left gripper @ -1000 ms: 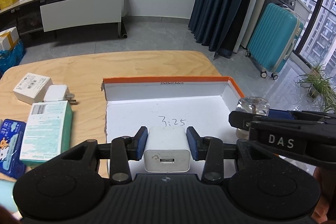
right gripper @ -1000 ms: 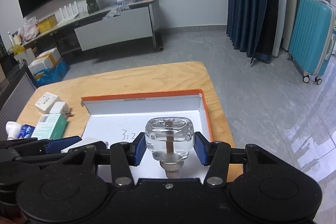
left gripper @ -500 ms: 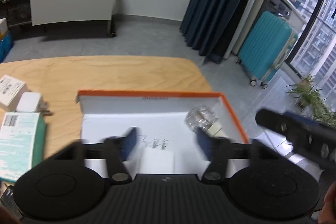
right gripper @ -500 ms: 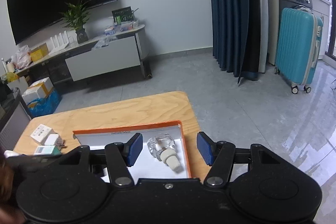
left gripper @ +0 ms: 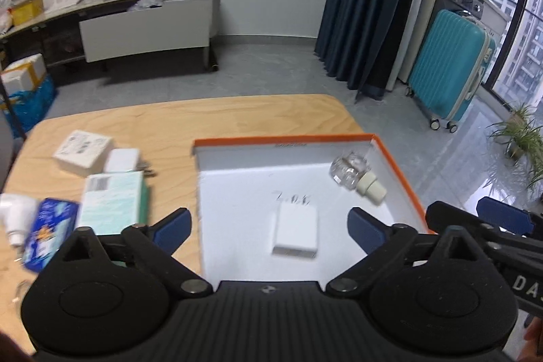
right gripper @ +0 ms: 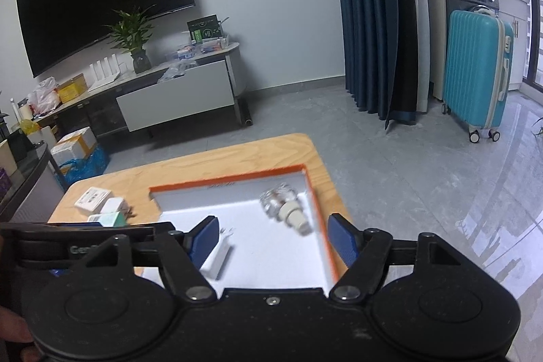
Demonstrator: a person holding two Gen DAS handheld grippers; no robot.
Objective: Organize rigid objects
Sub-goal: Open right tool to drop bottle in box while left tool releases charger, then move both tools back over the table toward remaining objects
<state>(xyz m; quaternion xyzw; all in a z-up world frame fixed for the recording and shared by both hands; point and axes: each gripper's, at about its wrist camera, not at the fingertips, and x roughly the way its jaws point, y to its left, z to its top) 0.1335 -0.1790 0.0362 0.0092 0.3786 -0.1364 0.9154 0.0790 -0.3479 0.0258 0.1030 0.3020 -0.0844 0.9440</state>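
Blue-padded left tool [left gripper: 268,226] and right tool [right gripper: 273,241] now gape wide and empty, having let go since a second ago. Charger [left gripper: 296,234] and glass stopper [left gripper: 353,173] lie apart inside the orange-edged box [left gripper: 397,165] on the tabletop [left gripper: 237,114].

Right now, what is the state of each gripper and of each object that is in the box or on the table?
left gripper: open, empty
right gripper: open, empty
white charger: lying flat in the box
glass bottle: lying on its side in the box
orange box: open, no lid on it
green-white carton: lying flat on the table, outside the box
blue packet: flat on the table, outside the box
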